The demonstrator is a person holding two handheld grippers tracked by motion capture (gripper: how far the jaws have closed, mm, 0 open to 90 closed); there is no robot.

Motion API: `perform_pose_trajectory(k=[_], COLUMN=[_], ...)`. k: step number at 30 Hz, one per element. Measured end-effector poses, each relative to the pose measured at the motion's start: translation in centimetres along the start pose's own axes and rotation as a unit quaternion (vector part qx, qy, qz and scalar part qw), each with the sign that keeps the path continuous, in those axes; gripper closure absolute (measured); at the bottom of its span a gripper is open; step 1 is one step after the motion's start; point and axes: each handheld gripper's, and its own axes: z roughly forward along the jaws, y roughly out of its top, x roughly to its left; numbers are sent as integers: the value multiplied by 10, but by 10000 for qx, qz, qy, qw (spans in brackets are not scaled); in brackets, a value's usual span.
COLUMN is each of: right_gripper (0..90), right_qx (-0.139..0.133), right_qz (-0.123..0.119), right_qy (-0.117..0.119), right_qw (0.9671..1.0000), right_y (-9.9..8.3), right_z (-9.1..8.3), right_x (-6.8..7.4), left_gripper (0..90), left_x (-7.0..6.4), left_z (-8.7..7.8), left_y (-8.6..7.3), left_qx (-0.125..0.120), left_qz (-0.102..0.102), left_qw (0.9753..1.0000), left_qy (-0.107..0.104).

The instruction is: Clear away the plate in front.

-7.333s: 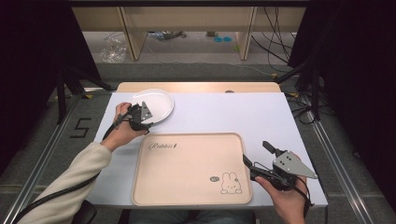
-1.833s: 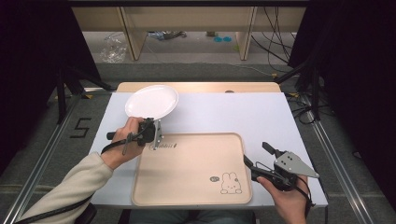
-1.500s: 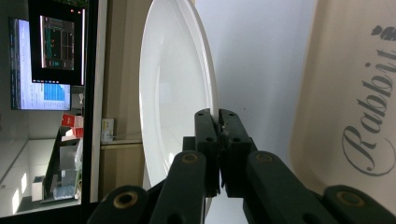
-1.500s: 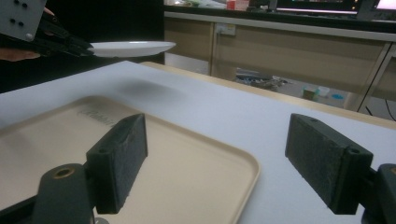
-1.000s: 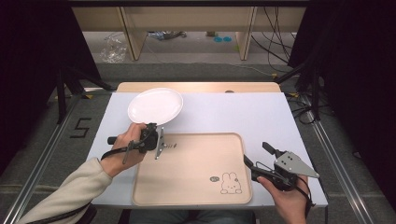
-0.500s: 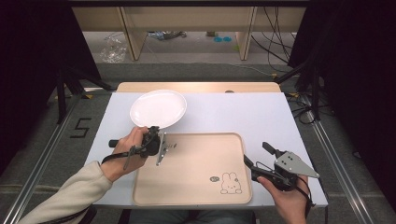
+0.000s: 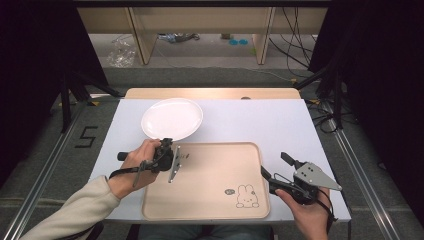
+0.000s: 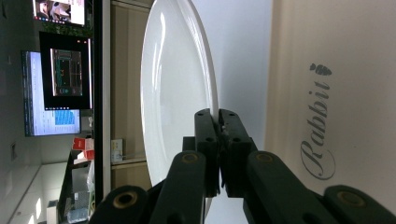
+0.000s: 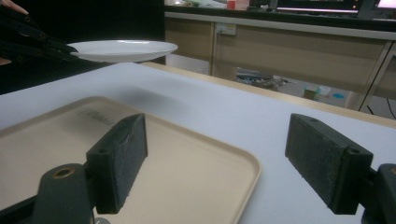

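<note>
Above the tray's [image 7: 210, 200] far-left corner, white plate [image 7: 172, 119] rim-clamped in left gripper [image 8: 218, 128]; right gripper [image 9: 224, 158] jaws apart.

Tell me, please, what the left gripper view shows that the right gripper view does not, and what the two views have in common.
Left gripper view alone: its own gripper shut on the rim of the white plate, the word "Rabbit" printed on the tray, and lit screens far off.

Right gripper view alone: its own jaws standing wide apart above the near corner of the tray, and the plate from the side, held level and clear of the white table.

Both: the plate, the beige tray and the white table.
</note>
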Motion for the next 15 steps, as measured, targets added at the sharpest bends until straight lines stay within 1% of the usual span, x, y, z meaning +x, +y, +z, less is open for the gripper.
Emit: perform_pose_trajectory(k=[5, 7, 10, 11, 15], right_gripper=[220, 220, 220, 220, 220], right_qx=[-1, -19, -22, -24, -25], right_qz=[13, 5, 14, 15, 20], right_qy=[-2, -33, -22, -23, -24], right_qw=[10000, 10000, 10000, 10000, 10000], right_y=[0, 0, 0, 0, 0], right_z=[0, 1, 1, 1, 1], right_x=[0, 0, 0, 0, 0], left_gripper=[876, 876, 876, 876, 876], left_x=[-2, -3, -5, -5, -7], left_z=[-4, -6, -8, -10, -13], left_y=[2, 3, 5, 6, 8], left_qx=[-24, -35, -86, -103, -141], left_qz=[11, 55, 38, 82, 80], left_qw=[10000, 10000, 10000, 9999, 9999], left_qy=[9, 2, 9, -13, 0])
